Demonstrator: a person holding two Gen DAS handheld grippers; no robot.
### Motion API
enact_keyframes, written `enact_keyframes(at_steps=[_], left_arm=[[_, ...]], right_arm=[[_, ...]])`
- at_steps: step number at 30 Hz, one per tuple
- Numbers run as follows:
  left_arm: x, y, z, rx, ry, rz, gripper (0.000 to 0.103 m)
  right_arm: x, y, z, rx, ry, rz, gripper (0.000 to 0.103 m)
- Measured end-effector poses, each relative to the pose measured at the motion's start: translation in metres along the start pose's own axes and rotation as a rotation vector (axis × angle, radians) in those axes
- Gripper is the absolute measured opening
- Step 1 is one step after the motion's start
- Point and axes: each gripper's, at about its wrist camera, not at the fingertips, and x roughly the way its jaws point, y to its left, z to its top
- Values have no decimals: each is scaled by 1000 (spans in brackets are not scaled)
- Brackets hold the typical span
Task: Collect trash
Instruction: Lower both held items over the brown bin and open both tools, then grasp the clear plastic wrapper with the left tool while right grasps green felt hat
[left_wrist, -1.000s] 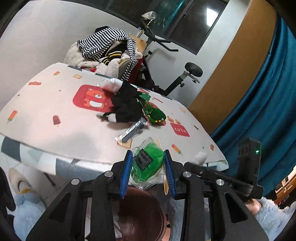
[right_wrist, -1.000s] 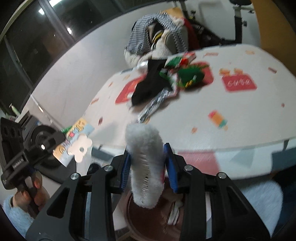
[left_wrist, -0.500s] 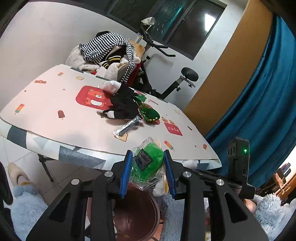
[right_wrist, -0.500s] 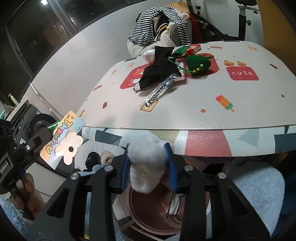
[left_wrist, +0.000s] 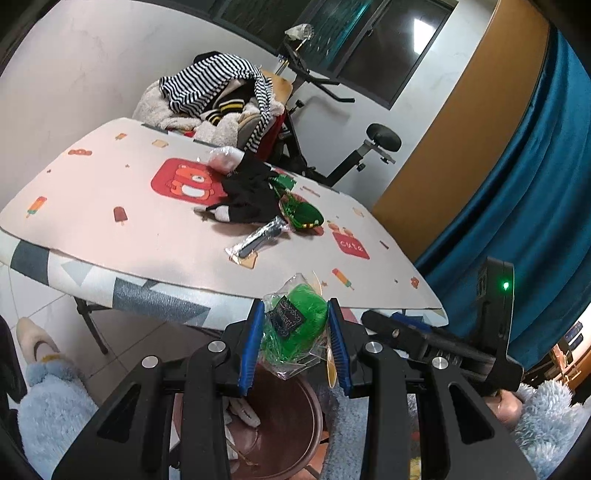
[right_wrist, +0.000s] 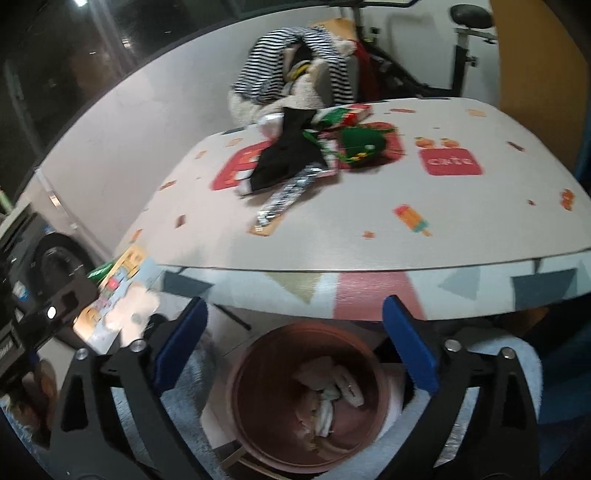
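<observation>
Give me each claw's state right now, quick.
Left claw: shut on the green packet.
Right claw: jaws opening, nothing between them, above the brown bin.

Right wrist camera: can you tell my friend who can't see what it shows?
The right gripper, its jaws opening with nothing between them, hangs over a brown bin holding crumpled white trash. Behind it, a patterned table carries a black cloth, a silver wrapper and green packets.
</observation>
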Motion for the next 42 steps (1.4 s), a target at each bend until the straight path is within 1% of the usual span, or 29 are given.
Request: enact_keyframes(at_steps=[7, 13, 15, 16, 17, 18, 19, 20, 21, 22, 23, 24, 25, 28, 29, 31, 32, 34, 39, 42], left_arm=[[11, 3, -6, -7, 35, 2, 34], [14, -1, -8, 5, 44, -2, 34], [14, -3, -9, 7, 45, -6, 35], [15, -3, -9, 9, 50, -17, 38], [16, -4, -9, 10, 52, -17, 46], [16, -4, -9, 12, 54, -12, 59], [16, -5, -8, 14, 51, -5, 66], [15, -5, -8, 15, 41, 7, 76], [14, -5, -8, 16, 31, 17, 81], [13, -5, -7, 18, 21, 33, 83], [12, -4, -7, 18, 17, 46, 90], [12, -4, -6, 20, 12, 70, 94], [12, -3, -6, 23, 12, 87, 96], [14, -2, -6, 45, 13, 145, 97], [15, -2, -6, 59, 14, 164, 97], [19, -1, -5, 94, 11, 196, 97], [21, -1, -4, 114, 7, 220, 97], [26, -1, -1, 149, 3, 256, 97], [41, 2, 11, 187, 0, 247, 97], [57, 5, 22, 211, -12, 233, 97]], right_arm=[[1, -16, 0, 53, 0, -65, 97], [1, -19, -1, 63, -3, -81, 97], [1, -19, -1, 62, -3, -83, 97], [1, -19, -1, 63, -3, -82, 97], [1, -19, -1, 63, -3, -82, 97], [1, -19, -1, 62, -3, -82, 97], [1, -19, -1, 62, -3, -82, 97], [1, -19, -1, 62, -3, -82, 97], [1, -19, -1, 63, -2, -81, 97], [1, -19, -1, 64, 0, -81, 97], [1, -19, -1, 65, 1, -81, 97], [1, -20, -1, 67, 4, -79, 97], [2, -21, -1, 68, 8, -77, 97], [5, -21, -2, 67, 22, -95, 97], [7, -21, -2, 66, 30, -115, 97], [12, -19, -1, 58, 55, -186, 97], [13, -19, 0, 53, 61, -197, 97], [13, -21, 1, 46, 57, -177, 97], [13, -31, 15, 33, 7, -137, 97], [11, -34, 25, 1, -43, -146, 97]])
